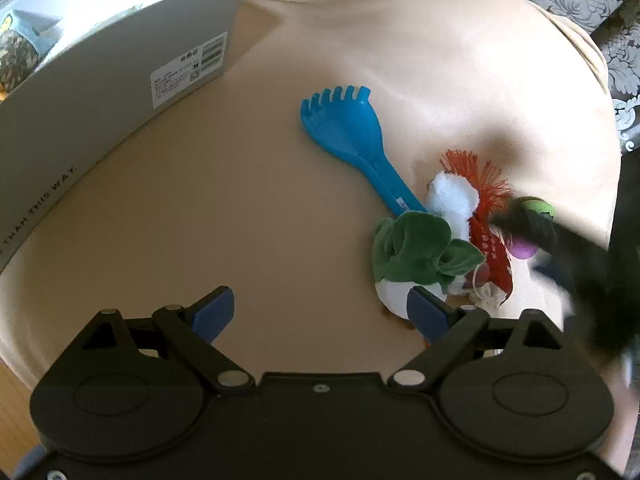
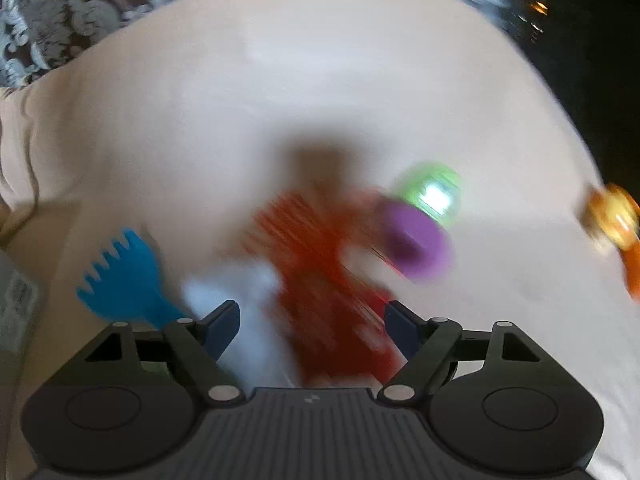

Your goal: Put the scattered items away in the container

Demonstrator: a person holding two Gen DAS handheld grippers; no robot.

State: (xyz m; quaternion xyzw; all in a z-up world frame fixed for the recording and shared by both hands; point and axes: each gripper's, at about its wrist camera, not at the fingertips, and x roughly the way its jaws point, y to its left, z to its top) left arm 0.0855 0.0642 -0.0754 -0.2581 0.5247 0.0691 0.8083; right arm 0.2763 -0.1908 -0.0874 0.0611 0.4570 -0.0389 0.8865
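Between the left gripper's [image 1: 322, 312] blue fingers [image 1: 214, 308] nothing is sitting; they are spread wide and hanging over bare worktop [image 1: 224, 200]. Just past its right finger, a soft pile is lying: a green cloth toy [image 1: 416, 250], a white fluffy bit [image 1: 454, 196] and a red tasselled thing [image 1: 486, 216], all touching each other. A blue toothed spoon [image 1: 348, 136] is resting beside the pile, its handle tucked under the green cloth.

Seen from the right wrist camera, the right gripper's [image 2: 312, 320] fingers [image 2: 224, 322] are standing apart too, with the red tasselled thing blurring below them. I cannot tell if they are pinching it, because the picture is smeared. Beyond the red tasselled thing, a purple and green toy [image 2: 420, 220] is showing, and an orange item [image 2: 616, 228] is lying well apart from it, near the worktop's edge.

Far from the pile, on the other side of the spoon, the grey box [image 1: 120, 76] is waiting with some items already inside.

I think things could go wrong here. With the pile so tangled, a grab at one piece could be dragging its neighbours along and dropping them. Hurrying could also be knocking the purple and green toy away, or pushing the orange item off the edge.
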